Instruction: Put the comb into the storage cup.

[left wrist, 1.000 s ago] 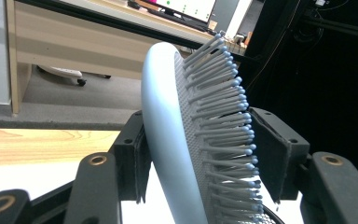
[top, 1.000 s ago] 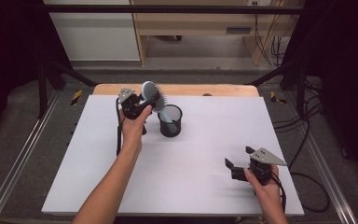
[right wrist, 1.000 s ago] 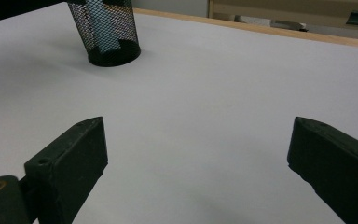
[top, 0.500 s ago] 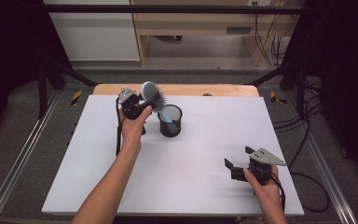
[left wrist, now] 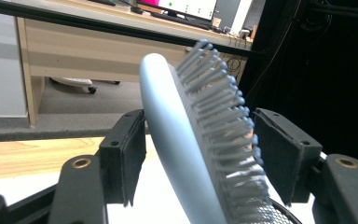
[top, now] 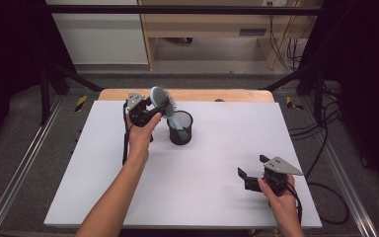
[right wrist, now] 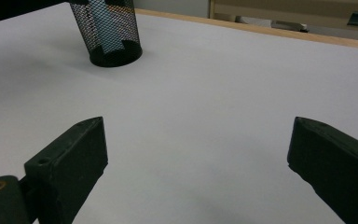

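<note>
A light blue hairbrush [top: 161,100] stands tilted with its handle down in a black mesh cup [top: 180,128] at the far middle of the white table [top: 197,197]. My left gripper [top: 154,109] is around the brush head [left wrist: 177,140], and its jaws have just been opening. The left pad sits against the brush's back, while the right pad stands just off the bristle tips. My right gripper [top: 251,166] rests low at the near right, open and holding nothing. In the right gripper view the cup [right wrist: 109,28] stands far ahead of its jaws [right wrist: 198,149].
A wooden strip [top: 237,95] runs along the table's far edge. Metal rails [top: 19,173] flank the table, and cables [top: 325,148] lie on the floor at the right. A desk [top: 202,24] stands beyond the table.
The brush head and the left gripper stay where they were beside the cup. Neither hand has shifted visibly.
</note>
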